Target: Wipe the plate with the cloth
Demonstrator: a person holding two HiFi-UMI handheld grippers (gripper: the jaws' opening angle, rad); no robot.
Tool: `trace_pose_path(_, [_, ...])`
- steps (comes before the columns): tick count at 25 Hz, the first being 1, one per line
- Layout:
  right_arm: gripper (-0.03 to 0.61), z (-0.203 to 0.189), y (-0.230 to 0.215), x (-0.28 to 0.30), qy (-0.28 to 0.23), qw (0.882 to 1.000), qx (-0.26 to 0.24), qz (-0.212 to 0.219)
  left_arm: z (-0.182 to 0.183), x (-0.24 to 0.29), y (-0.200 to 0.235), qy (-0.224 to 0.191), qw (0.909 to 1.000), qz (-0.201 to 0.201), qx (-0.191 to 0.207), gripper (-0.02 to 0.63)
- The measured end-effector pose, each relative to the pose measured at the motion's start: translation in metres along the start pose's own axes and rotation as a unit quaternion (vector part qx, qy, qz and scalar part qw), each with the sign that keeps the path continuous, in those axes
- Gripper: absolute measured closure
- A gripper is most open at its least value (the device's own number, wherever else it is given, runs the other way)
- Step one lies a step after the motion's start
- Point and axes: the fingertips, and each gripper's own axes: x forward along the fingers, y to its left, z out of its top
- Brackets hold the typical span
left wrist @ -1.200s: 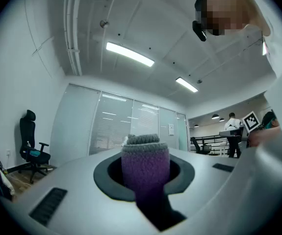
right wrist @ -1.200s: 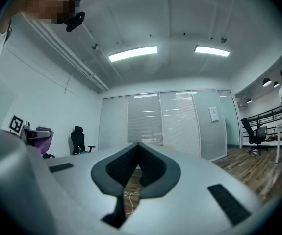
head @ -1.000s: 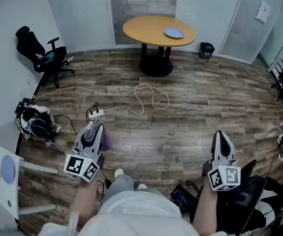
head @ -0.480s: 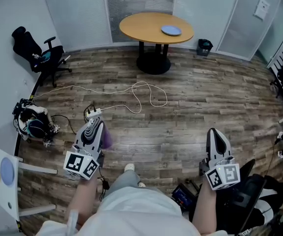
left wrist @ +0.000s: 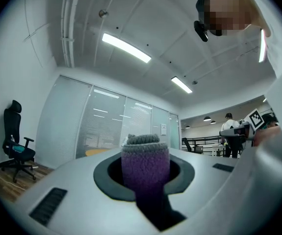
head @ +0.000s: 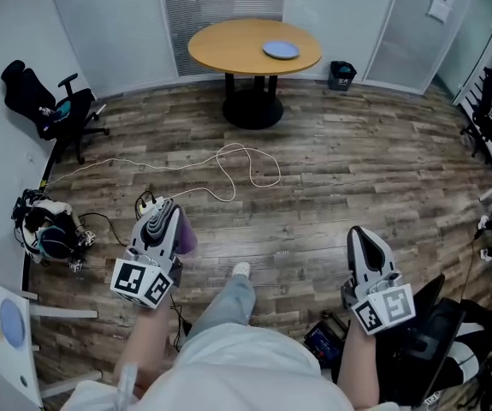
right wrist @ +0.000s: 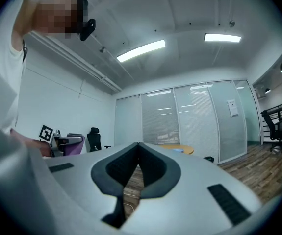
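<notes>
Head view first. The round surface [head: 220,50] and the pale blue plate [head: 281,50] on it now sit further left in the picture than a second ago, and so do the black chair [head: 50,108] and the white cable [head: 228,163] on the wooden floor [head: 374,169]. The person's leg is out in front now, shoe [head: 240,270] planted further up the floor than before. Both tools have come along with it. The left tool [head: 166,212] is low on the left, a flap of purple cloth [head: 186,236] sticking out at its side. The right tool [head: 358,233] is low on the right. The plate is well apart from both, across the room.

Left gripper view: the jaws are clamped on the cloth, a purple and grey roll standing up between the dark pads. The chair shows at the far left.

Right gripper view: the jaws are pressed together at the tips, with nothing in them, only a sliver of floor showing through the gap lower down. The surface and the plate show past the jaws, and the other tool with its purple cloth sits off to the left.
</notes>
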Motion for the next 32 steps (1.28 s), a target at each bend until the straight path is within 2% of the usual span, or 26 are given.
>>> trace_pose_path(7, [0.558, 0.000, -0.018, 0.041, 0.005, 1.000, -0.006, 0.015, -0.008, 0.066, 0.007, 0.005, 0.9992, -0.040, -0.001, 0.538])
trace_pose_path(12, [0.558, -0.011, -0.042, 0.094, 0.018, 1.000, -0.003, 0.016, -0.017, 0.119, 0.030, 0.011, 0.9991, -0.041, -0.009, 0.538])
trace_pose_path(22, [0.558, -0.014, -0.087, 0.200, 0.013, 0.999, 0.010, 0.028, -0.013, 0.234, 0.082, 0.006, 0.9991, -0.042, -0.003, 0.538])
trace_pose_path(32, [0.558, -0.019, -0.125, 0.291, 0.009, 1.000, 0.010, 0.022, -0.027, 0.305, 0.134, 0.014, 0.9990, -0.043, -0.007, 0.538])
